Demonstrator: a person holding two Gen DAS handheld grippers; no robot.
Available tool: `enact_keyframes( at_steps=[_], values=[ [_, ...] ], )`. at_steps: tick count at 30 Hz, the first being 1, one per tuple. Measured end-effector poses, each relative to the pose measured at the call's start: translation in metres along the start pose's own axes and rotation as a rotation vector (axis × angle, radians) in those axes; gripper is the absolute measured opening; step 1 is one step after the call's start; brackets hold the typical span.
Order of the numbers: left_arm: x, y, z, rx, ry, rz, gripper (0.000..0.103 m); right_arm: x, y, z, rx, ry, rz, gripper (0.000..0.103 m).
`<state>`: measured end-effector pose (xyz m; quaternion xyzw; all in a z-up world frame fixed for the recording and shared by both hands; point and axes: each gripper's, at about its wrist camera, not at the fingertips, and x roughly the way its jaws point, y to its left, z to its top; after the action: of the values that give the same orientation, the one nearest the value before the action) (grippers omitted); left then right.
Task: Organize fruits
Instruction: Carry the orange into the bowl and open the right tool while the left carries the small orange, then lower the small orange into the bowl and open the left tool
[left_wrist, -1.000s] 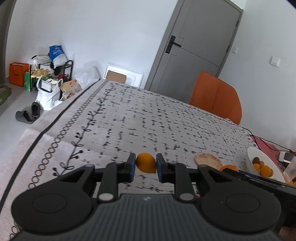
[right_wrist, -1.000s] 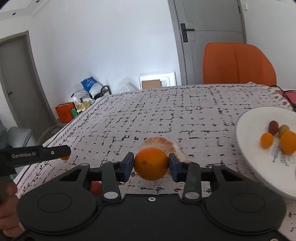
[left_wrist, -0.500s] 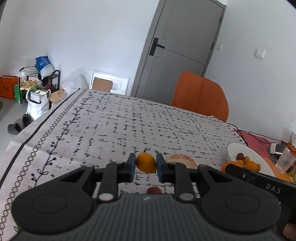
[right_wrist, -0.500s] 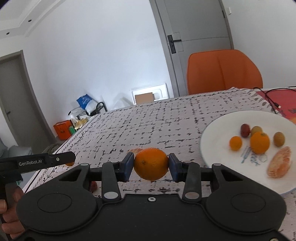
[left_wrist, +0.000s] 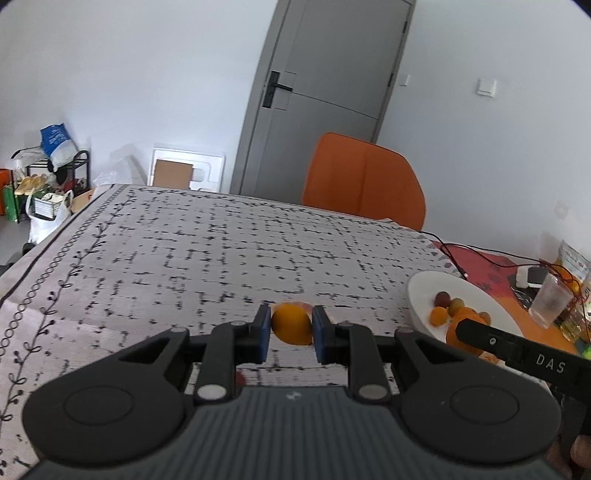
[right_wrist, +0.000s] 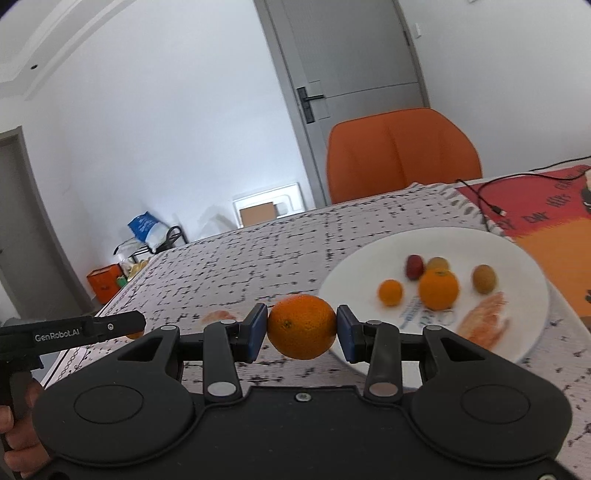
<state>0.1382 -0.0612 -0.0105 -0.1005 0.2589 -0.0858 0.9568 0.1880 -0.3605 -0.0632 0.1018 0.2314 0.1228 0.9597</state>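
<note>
left gripper (left_wrist: 288, 334): a small orange fruit (left_wrist: 291, 324) is clamped between its fingers, above the tabletop (left_wrist: 221, 251) | right gripper (right_wrist: 301, 332): a bigger orange (right_wrist: 301, 326) is clamped between its fingers, just before the white plate (right_wrist: 517, 258) | plate: several fruits and what seems a peeled segment (right_wrist: 484, 321) are seen, blurred

"DAS" is printed on the right gripper (left_wrist: 480, 330); "GenRobot.AI" is printed on the left gripper (right_wrist: 129, 325).
</note>
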Motion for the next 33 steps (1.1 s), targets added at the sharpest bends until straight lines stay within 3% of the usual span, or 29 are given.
enact_keyframes(
  at_steps=[14, 15, 17, 19, 33],
  values=[
    [0.016, -0.044, -0.007, 0.072, 0.028, -0.048, 0.022, -0.015, -0.043, -0.007, 0.076, -0.023, -0.060, 0.040],
    [0.017, -0.047, -0.007, 0.078, 0.028, -0.052, 0.022, -0.016, -0.046, -0.007, 0.079, -0.025, -0.066, 0.042],
    [0.019, -0.053, -0.007, 0.088, 0.027, -0.059, 0.022, -0.020, -0.049, -0.008, 0.079, -0.043, -0.077, 0.057],
    [0.022, -0.059, -0.008, 0.100, 0.031, -0.064, 0.022, -0.026, -0.051, -0.010, 0.064, -0.064, -0.076, 0.061],
    [0.046, -0.111, -0.010, 0.184, 0.049, -0.094, 0.022, -0.038, -0.084, -0.017, 0.103, -0.061, -0.075, 0.062]
  ],
)
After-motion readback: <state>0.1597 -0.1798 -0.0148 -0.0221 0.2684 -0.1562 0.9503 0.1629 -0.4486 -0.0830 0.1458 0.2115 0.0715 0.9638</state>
